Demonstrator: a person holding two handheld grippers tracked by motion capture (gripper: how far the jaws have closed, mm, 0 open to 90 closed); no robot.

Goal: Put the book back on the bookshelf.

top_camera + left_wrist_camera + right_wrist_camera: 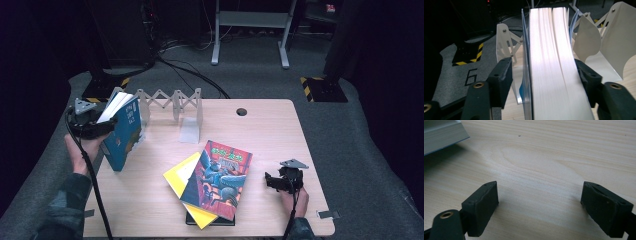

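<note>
High view, left gripper [102, 127] clamping one blue book [123, 132], perhaps three books stacked [215, 180].

Glossy-covered paper blue book [122, 132], matt black plastic left tongs [544, 75], smooth pale wood-grain table [270, 135].

**Posture of the two hand-held grippers**

Left gripper [92, 125]: raised at the left side, carried by the left hand [82, 150] with the palm turned up beneath it; the sleeved forearm enters from the lower left. In the left gripper view its two black jaws stand a book's thickness apart, closed against the blue book [549, 62] between them.

Right gripper [280, 181]: low at the right, held by the right hand [295, 200] behind it, pointing leftward. Its jaws stand wide apart, nothing between them.
</note>
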